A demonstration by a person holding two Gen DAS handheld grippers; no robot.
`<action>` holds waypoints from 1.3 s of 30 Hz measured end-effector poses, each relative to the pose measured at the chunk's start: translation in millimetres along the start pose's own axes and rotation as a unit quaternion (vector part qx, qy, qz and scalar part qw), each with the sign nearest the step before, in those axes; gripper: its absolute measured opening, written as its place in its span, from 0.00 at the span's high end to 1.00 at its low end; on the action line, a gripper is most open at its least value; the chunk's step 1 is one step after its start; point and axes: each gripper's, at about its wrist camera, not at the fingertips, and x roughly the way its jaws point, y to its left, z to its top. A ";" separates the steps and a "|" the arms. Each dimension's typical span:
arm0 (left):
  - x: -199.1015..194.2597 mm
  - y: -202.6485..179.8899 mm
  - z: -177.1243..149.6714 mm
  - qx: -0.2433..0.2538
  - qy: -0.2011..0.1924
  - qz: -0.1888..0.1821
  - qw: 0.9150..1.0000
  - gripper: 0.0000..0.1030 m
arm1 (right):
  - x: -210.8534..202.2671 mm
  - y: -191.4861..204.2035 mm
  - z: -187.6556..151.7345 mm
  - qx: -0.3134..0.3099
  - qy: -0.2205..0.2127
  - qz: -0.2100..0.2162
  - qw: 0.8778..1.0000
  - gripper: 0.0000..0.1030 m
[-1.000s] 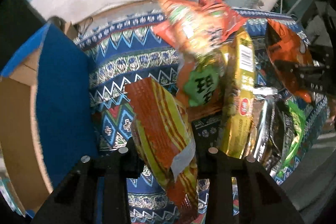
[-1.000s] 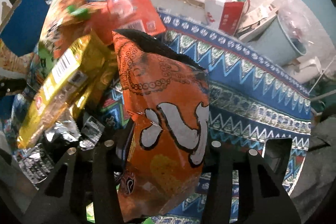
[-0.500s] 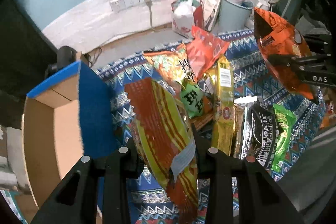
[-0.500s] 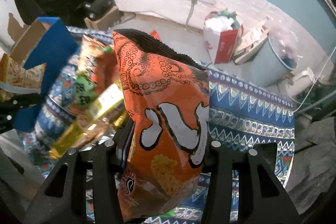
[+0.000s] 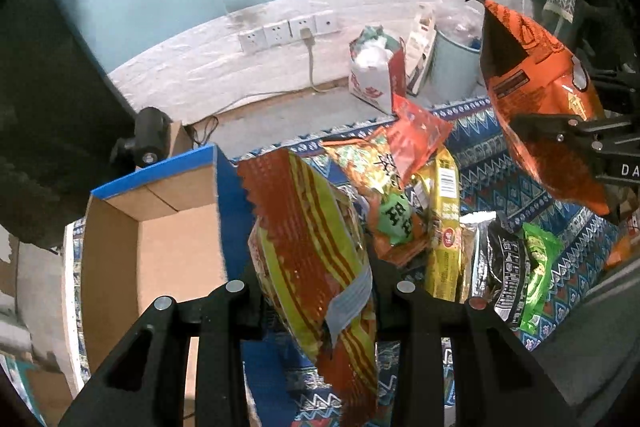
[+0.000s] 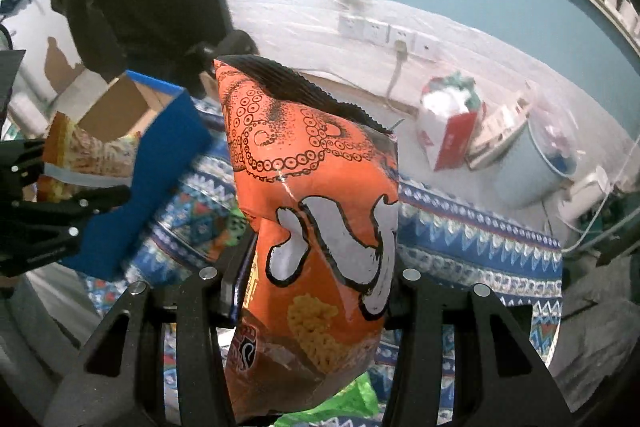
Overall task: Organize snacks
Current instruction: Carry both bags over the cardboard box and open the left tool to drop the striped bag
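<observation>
The left gripper [image 5: 316,291] was clamped on a red-and-yellow striped snack bag [image 5: 312,251], which stood tilted between its two black fingers [image 5: 224,311], raised above the patterned blue tablecloth [image 5: 480,167]. The right gripper [image 6: 310,279] was closed in the same way on an orange snack bag printed with octopus tentacles [image 6: 316,203], held upright with its crimped black top edge uppermost; seen from the left wrist camera, that orange bag [image 5: 536,99] hung in the air at the right, above the table. To the left of the striped bag sat an open cardboard box with blue outer faces [image 5: 168,227], its bare brown interior showing. On the cloth behind and to the right of the striped bag lay a loose pile of other snacks: a red packet [image 5: 420,139] resting on an orange-and-green bag [image 5: 380,195], a long yellow packet [image 5: 442,223] beside them, then a black-and-silver bag [image 5: 504,267] and a bright green bag [image 5: 538,259] nearer the table's edge. In the right wrist view the left gripper [image 6: 80,195] appeared at the far left, holding its striped bag [image 6: 88,151] in front of the box [image 6: 160,163]. Beyond the table, a row of white wall sockets [image 5: 288,31], a red-and-white paper bag [image 5: 376,75] and a pale bin [image 5: 456,67] stood against the teal wall.
</observation>
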 end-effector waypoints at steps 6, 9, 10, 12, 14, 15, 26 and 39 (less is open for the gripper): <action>-10.3 18.3 -0.5 -0.016 -0.012 0.004 1.000 0.66 | -1.5 19.0 14.1 -0.012 -0.008 0.017 1.000 0.55; -16.1 28.0 -2.6 -0.022 -0.019 0.003 1.000 0.66 | 1.4 34.7 25.1 -0.018 -0.010 0.026 0.999 0.55; -17.3 31.7 -3.9 -0.024 -0.021 0.007 0.999 0.66 | 2.6 39.6 28.5 -0.020 -0.011 0.027 0.999 0.55; -18.3 40.3 -6.6 -0.029 -0.022 0.013 0.999 0.66 | 6.9 48.1 34.7 -0.024 -0.010 0.030 0.999 0.55; -17.8 48.3 -8.8 -0.036 -0.021 0.015 0.999 0.66 | 11.1 56.1 40.7 -0.026 -0.010 0.034 0.999 0.55; -17.3 53.2 -10.3 -0.039 -0.020 0.017 0.999 0.66 | 13.7 60.5 44.1 -0.028 -0.009 0.037 0.999 0.55; -10.6 111.1 -37.0 -0.088 -0.007 0.043 0.995 0.66 | 36.6 117.4 69.1 -0.052 -0.001 0.070 0.996 0.55; -1.5 165.1 -76.3 -0.148 0.032 0.058 0.987 0.65 | 77.1 188.4 91.4 -0.080 0.031 0.106 0.991 0.55</action>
